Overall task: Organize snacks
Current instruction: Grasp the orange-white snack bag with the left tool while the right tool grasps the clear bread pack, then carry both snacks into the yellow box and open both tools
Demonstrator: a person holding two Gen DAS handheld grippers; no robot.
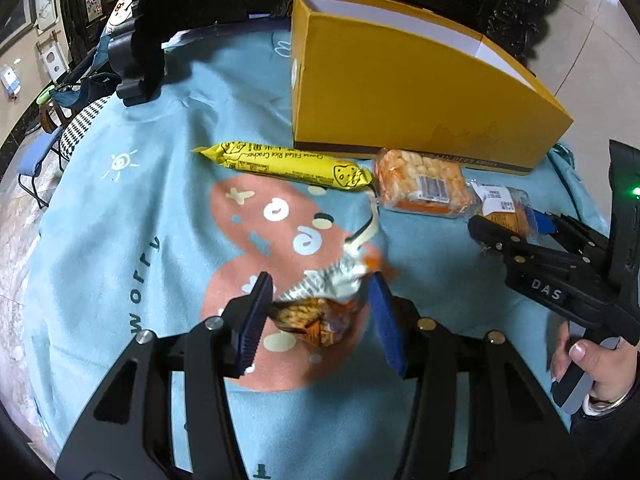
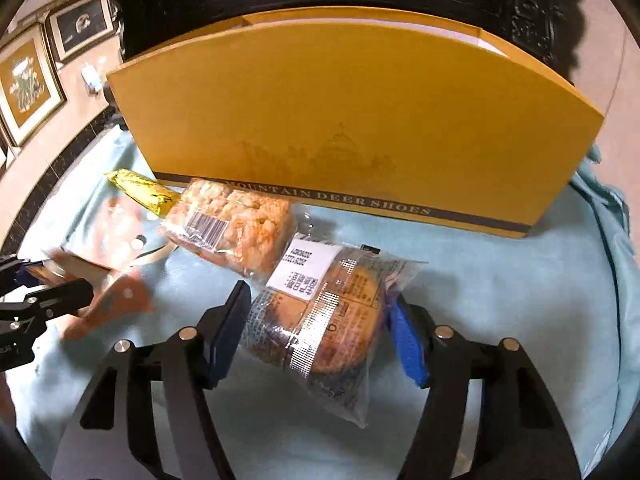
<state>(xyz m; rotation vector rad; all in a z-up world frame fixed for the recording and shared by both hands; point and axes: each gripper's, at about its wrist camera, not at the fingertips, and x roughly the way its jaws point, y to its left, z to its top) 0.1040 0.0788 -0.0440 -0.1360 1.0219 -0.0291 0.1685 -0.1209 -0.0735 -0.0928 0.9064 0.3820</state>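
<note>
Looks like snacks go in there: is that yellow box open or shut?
Open. The yellow box has no lid on; its white inner walls show at the top. Contents cannot be seen.

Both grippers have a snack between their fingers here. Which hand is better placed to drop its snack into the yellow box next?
Probably the left. The left gripper already holds the crumpled snack packet lifted off the cloth, while the cake packet between the right gripper fingers lies on it. The yellow box stands open-topped beyond both.

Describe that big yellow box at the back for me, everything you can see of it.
The yellow box looks like cardboard, long and rectangular, standing upright with no lid and a pale inside. A dark band along its base reads "MOUNTAIN DEER SHOES" under a faint building drawing. It stands on the blue cloth before dark carved furniture. The rice-cake pack lies close against its base; contact is unclear.
</note>
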